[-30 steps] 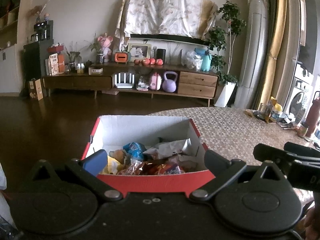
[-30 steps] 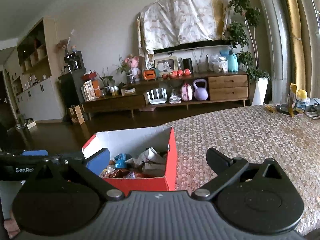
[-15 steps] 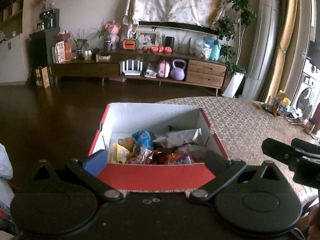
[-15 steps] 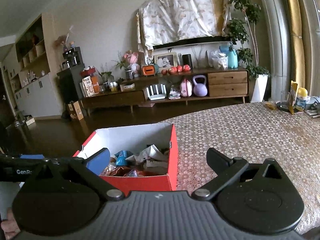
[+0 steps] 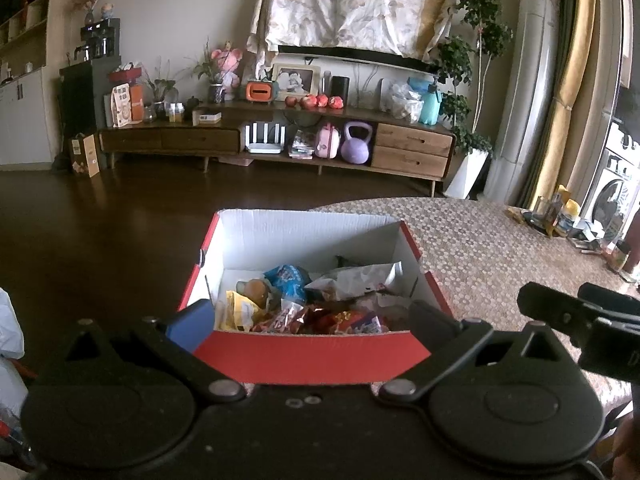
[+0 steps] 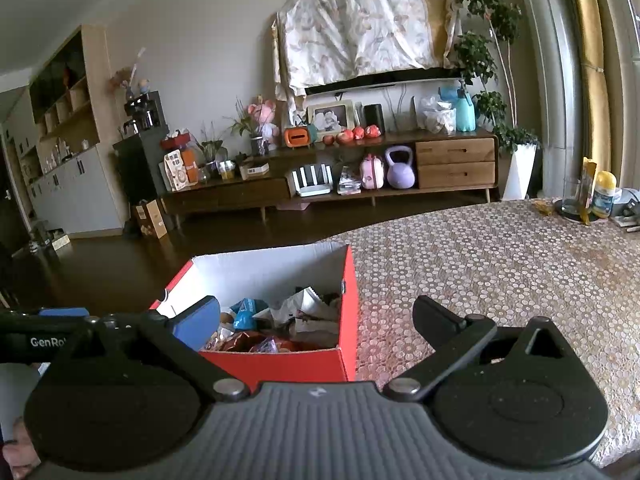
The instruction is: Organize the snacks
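Observation:
A red cardboard box [image 5: 312, 350] with white inner walls stands at the table's left end, holding several snack packets [image 5: 308, 300], among them a blue one, a yellow one and a silver one. My left gripper [image 5: 308, 316] is open and empty, just in front of the box's near wall. My right gripper [image 6: 316, 316] is open and empty, near the box's right front corner [image 6: 348, 344]; the snacks [image 6: 280, 320] show inside. The right gripper also shows at the right edge of the left wrist view [image 5: 576, 316].
The table [image 6: 500, 264] has a patterned cloth. Bottles and small items [image 6: 592, 196] stand at its far right end. Beyond lie dark floor and a low wooden TV cabinet [image 5: 280, 140].
Both views have risen and tilted down a little, so more of the box's inside shows. The grippers stay open and empty. The box has not moved.

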Motion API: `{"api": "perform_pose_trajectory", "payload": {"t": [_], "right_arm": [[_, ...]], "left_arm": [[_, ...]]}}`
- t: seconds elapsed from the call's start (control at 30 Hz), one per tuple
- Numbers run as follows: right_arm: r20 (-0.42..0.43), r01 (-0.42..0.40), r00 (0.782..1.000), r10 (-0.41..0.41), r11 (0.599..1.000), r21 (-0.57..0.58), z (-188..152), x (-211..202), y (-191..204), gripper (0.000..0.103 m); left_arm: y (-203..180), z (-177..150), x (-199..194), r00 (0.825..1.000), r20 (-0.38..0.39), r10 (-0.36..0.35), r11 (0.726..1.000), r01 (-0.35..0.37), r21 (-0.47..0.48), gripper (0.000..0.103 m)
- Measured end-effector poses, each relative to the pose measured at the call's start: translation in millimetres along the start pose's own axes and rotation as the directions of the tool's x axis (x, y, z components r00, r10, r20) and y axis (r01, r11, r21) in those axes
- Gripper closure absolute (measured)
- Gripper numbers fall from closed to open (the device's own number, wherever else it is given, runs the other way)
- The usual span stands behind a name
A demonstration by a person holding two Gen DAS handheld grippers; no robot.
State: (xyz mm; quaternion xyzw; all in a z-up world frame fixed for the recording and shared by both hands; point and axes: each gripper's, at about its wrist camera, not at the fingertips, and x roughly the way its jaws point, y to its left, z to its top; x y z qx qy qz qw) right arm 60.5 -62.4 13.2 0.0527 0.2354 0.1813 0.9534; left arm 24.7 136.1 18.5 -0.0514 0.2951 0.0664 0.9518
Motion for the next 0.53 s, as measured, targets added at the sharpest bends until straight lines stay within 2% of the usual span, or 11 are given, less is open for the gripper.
{"api": "perform_pose_trajectory", "payload": {"t": [0.53], "right_arm": [[-0.016,0.011,1.0,-0.011,1.0,0.014,-2.5,4.7,-6.6,0.0]], "left_arm": [[-3.4,2.1,2.9,1.0,-0.009,0.002,1.0,-0.002,-0.001,0.0]]}}
